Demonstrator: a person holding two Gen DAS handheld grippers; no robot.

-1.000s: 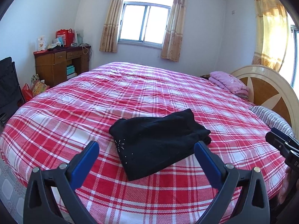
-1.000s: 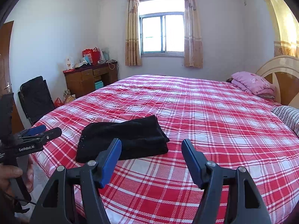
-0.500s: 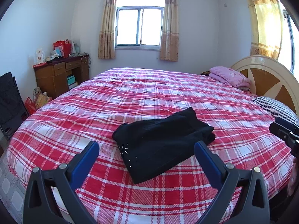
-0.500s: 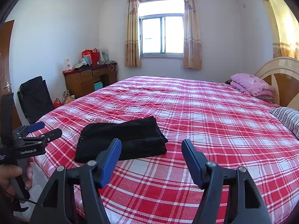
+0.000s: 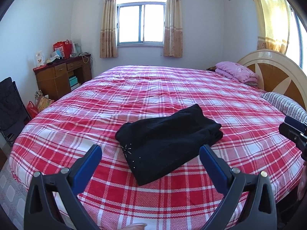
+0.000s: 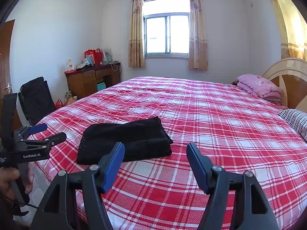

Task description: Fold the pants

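Note:
The black pants lie folded into a compact rectangle near the front edge of the red plaid bed; they also show in the right wrist view. My left gripper is open and empty, held back above the bed's front edge, short of the pants. My right gripper is open and empty, to the right of the pants and apart from them. The left gripper also shows at the left edge of the right wrist view, and the right gripper shows at the right edge of the left wrist view.
A folded pink blanket and a striped pillow lie by the headboard at the right. A wooden desk with bags and a black folding chair stand along the left wall. Tiled floor shows below the bed's front edge.
Both grippers have drawn back and tilted up a little, so the pants sit slightly lower in both views. The pants have not moved. Both grippers stay open.

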